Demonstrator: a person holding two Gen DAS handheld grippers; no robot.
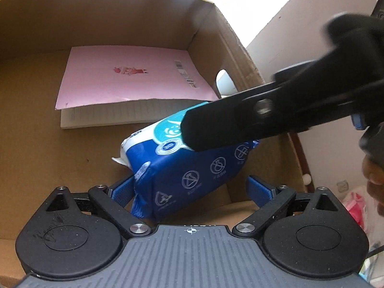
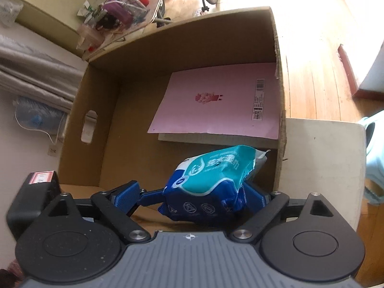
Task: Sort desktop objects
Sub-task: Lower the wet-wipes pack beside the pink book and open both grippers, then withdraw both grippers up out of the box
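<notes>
Cardboard formed the open box [image 1: 100,19], and a pink notebook [image 1: 129,76] lay flat on its floor near the far wall. Over the box's near part sat a blue and teal wet-wipe pack [image 1: 192,168], tilted, between the fingers of both tools. The left gripper [image 1: 192,189] stood wide open, one blue pad beside the pack, the other apart from it. The right gripper [image 2: 192,195] also looked spread, its right pad against the pack; whether it truly gripped was hard to tell, since the pack hid the contact.
</notes>
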